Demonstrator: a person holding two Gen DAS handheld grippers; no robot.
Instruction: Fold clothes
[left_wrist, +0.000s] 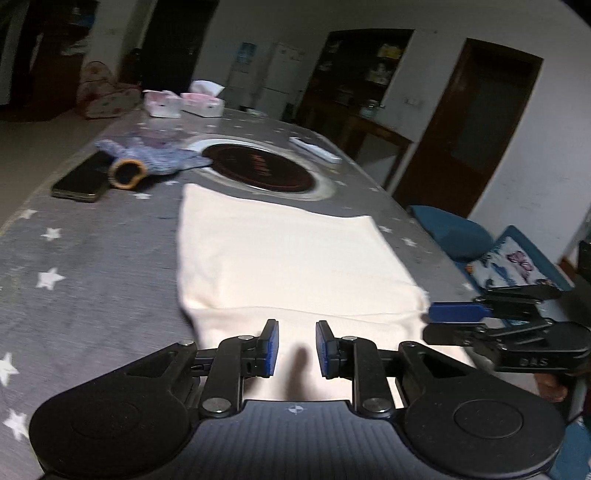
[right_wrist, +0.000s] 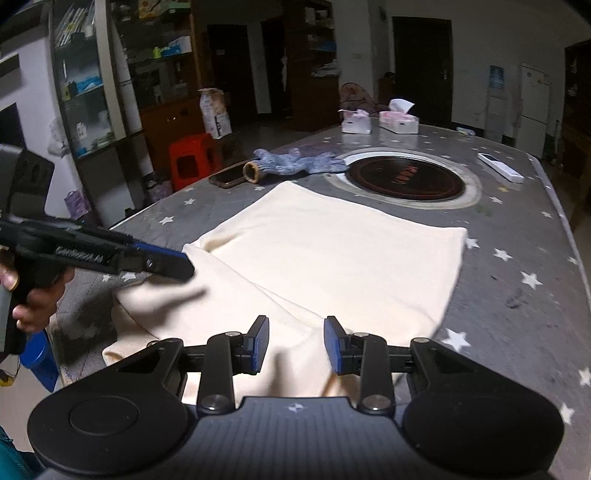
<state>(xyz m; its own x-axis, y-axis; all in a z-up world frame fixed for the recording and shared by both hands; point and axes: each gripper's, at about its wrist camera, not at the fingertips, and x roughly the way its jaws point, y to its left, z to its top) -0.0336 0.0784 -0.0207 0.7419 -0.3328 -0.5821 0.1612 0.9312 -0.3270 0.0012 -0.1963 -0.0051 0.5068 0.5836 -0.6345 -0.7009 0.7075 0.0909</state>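
On the grey star-patterned table (right_wrist: 517, 258), a cream garment (right_wrist: 332, 258) lies partly folded, one layer doubled over the rest, its near edge bunched toward the table's front. It seems spread flat here so both tools can work the near hem together. The left gripper (left_wrist: 296, 349) hovers above that near edge, jaws apart with nothing between them. The right gripper (right_wrist: 296, 345) hangs over the cloth's near right part, its jaws also apart and empty. Beyond the garment sit a dark round hotplate (right_wrist: 406, 179), a blue glove (right_wrist: 295, 162) and a phone (left_wrist: 81, 181).
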